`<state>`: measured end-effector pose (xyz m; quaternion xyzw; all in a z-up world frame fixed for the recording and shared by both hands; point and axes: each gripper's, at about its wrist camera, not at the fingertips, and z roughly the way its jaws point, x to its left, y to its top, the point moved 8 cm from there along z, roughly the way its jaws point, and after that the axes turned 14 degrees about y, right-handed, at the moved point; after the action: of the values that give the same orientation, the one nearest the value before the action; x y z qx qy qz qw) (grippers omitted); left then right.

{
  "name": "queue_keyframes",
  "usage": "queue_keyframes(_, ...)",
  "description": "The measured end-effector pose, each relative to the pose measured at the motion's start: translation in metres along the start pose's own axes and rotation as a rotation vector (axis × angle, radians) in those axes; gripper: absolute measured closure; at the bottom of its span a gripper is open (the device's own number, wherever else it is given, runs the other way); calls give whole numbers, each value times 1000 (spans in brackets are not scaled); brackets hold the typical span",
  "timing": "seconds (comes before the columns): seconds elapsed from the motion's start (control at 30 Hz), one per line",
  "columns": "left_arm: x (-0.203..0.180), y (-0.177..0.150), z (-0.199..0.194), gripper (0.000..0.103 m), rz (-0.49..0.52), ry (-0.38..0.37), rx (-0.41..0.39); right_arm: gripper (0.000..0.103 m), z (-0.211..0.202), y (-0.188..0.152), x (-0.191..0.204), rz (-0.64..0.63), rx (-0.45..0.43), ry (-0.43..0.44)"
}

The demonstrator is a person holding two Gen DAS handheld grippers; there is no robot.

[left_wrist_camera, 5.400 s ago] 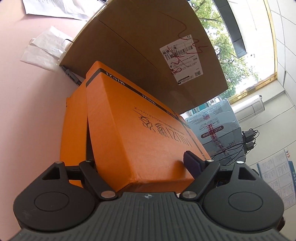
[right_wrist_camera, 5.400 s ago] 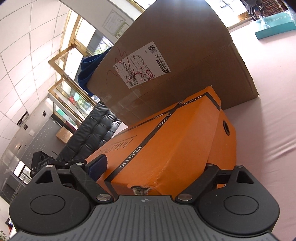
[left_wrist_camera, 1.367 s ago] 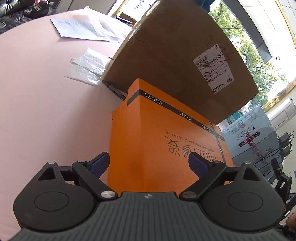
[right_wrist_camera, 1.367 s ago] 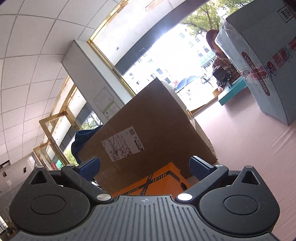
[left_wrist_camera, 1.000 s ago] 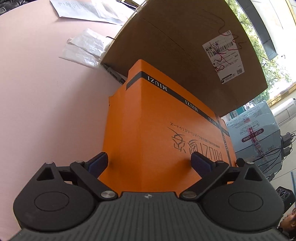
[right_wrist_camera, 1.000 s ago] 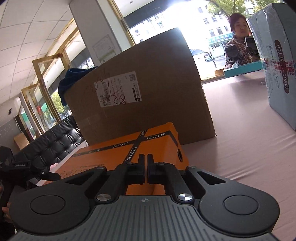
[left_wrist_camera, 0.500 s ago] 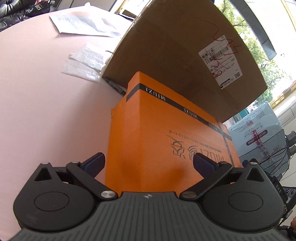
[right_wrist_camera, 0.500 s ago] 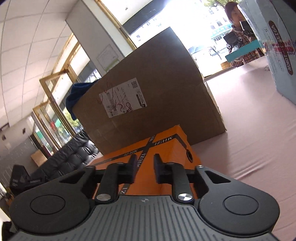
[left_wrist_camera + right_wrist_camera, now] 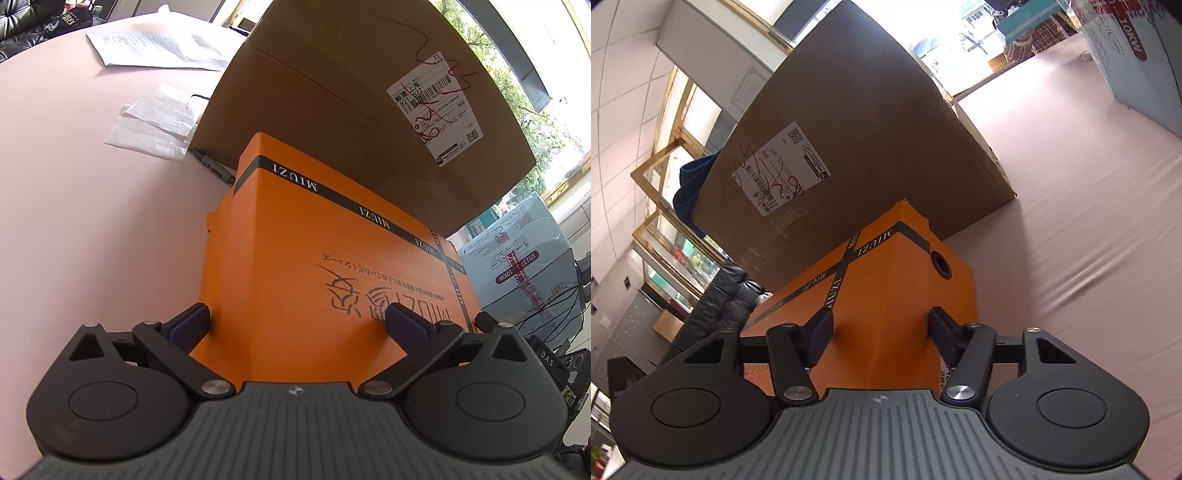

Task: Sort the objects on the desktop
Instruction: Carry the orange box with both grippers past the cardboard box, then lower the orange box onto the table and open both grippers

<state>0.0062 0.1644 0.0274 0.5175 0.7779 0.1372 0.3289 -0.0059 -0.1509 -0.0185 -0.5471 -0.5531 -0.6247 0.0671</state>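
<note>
While the left wrist view looks down along its fingers, the left claw (image 9: 297,325) sits spread wide across the near end of the orange rectangular cardboard box with black MIUZI bands (image 9: 325,258). One blue pad (image 9: 188,325) is right at the box's left side edge, the other (image 9: 404,323) is over the printed top; can't tell if either actually presses on it. The box lies flat on the pale pink tabletop (image 9: 92,221), its far end up against a big brown corrugated carton with a white shipping label (image 9: 351,92). Left of that carton there are some clear plastic bags (image 9: 155,122) and a white printed paper sheet (image 9: 147,48), plus a dark pen-like thing (image 9: 214,168) poking out at the carton's base. A light blue wrapped package (image 9: 517,258) shows off to the right.

Over in the right wrist view, the right claw (image 9: 879,336) is partly spread and straddles the near corner edge of the same orange box (image 9: 886,288), one pad (image 9: 822,336) on the top face side, the other (image 9: 940,332) on the end face with the round hole. Both look touching the cardboard, so it seems to be pinching that corner. The brown carton (image 9: 868,129) stands right behind, the pink tabletop (image 9: 1089,258) stretching off to the right.
</note>
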Motion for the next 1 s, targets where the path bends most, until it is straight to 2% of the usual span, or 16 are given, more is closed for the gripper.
queue_keyframes(0.2,0,-2,-14,13,45,41,-96,53,3,-4,5,0,14,22)
queue_keyframes(0.37,25,2,-26,15,-13,56,-118,53,24,-14,25,-47,48,53)
queue_keyframes(0.53,71,5,-48,15,-85,94,-156,53,46,-24,47,-93,86,88)
queue_keyframes(0.63,107,10,-65,15,-134,135,-181,53,80,-38,72,-118,143,137)
queue_keyframes(0.9,208,21,-122,16,-283,321,-301,54,170,-78,137,-161,298,264)
queue_keyframes(1.0,239,19,-143,16,-327,369,-342,54,199,-93,161,-177,338,316)
